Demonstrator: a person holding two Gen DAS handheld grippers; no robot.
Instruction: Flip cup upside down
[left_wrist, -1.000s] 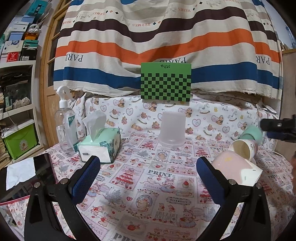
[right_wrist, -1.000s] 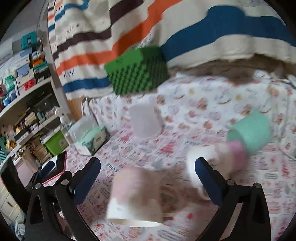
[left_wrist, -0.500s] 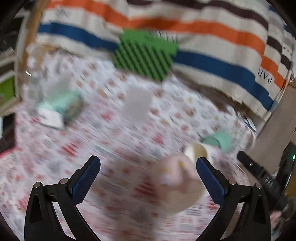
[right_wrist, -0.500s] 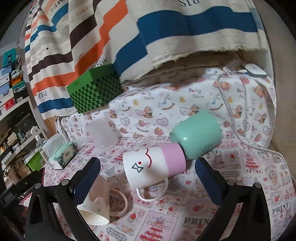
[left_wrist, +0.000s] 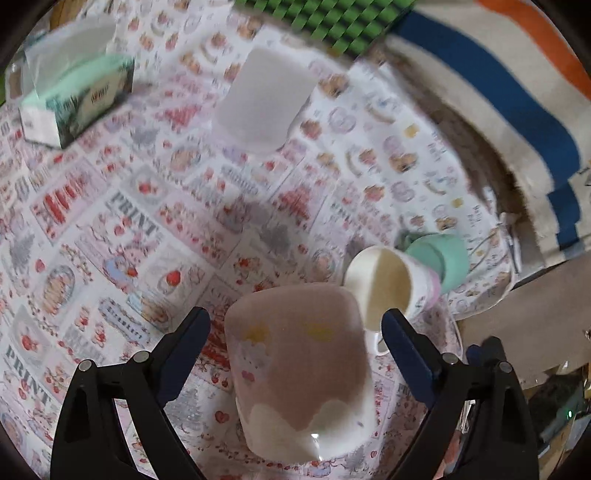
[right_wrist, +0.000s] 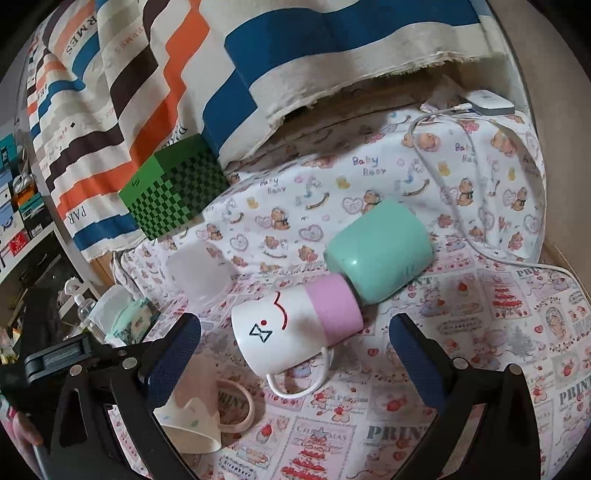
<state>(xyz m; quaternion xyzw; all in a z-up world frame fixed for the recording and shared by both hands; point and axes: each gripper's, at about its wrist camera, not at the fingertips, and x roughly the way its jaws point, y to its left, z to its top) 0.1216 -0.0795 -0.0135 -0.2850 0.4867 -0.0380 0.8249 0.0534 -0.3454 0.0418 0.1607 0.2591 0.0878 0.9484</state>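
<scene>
Counter (left_wrist: 110, 229), covered in a printed cartoon-and-strawberry cloth, carries every item. Striped cloth backdrop (right_wrist: 258, 55) hangs behind it at the far side.

Items, largest first: green checkered box (right_wrist: 173, 195) at the far edge; mint tissue box (left_wrist: 74, 99) far left; frosted translucent plastic cup (left_wrist: 262, 99), mouth down, near the middle; mint-green tumbler (right_wrist: 380, 251) on its side at right, touching the base of a white mug with a pink band and a drawn face (right_wrist: 295, 328), also on its side. The task item — a pink ceramic mug with white cloud trim (left_wrist: 299, 373) — lies on its side at the near edge, its loop handle (right_wrist: 236, 406) resting on the cloth.

Risks, as judged:
- The pink mug is rounded and free to roll; a one-sided contact could push it into the white mug just beside it.
- Glazed ceramic may slip between the pads during rotation, dropping it onto the counter.
- The right unit is close by, so the two tools could collide.

Left gripper (left_wrist: 295, 332): jaws wide open, straddling the pink mug — neither pad touches it. Right gripper (right_wrist: 295, 354): jaws wide open, empty, hovering above the white mug without contact.
</scene>
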